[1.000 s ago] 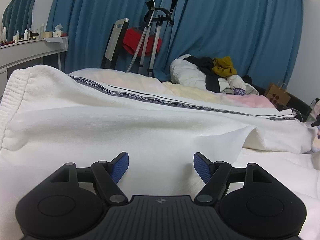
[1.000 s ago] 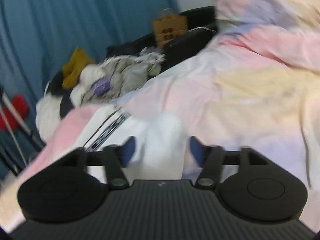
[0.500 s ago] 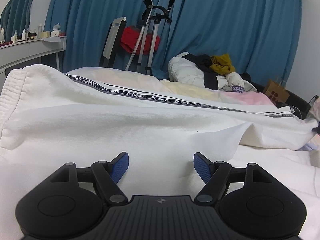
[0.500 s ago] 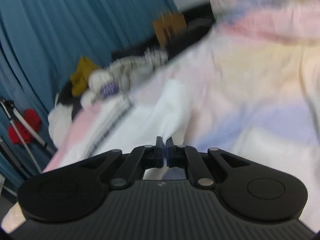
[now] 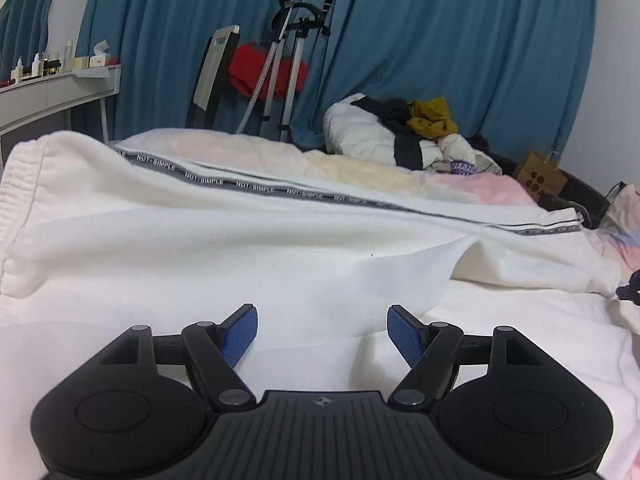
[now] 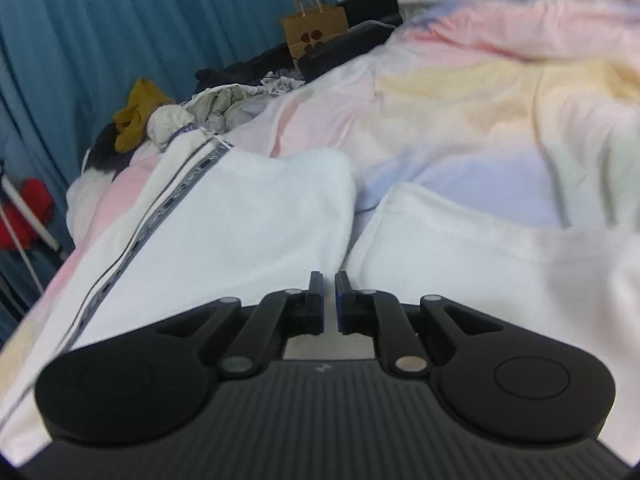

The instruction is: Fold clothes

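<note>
Pastel bedding (image 6: pixel 460 92) bears white trousers (image 5: pixel 240 248); left gripper (image 5: pixel 322 330) jaws apart, right gripper (image 6: pixel 329 300) jaws clamping trousers.

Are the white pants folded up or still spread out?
Spread out. The white pants lie long across the bed, both legs side by side, striped side seam running full length.

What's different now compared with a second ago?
The right claw went from wide open to nearly shut at the edge of the white trousers; whether it pinches cloth is unclear. The left claw stayed open over the trousers, barely shifting. The clothes pile is unchanged.
</note>
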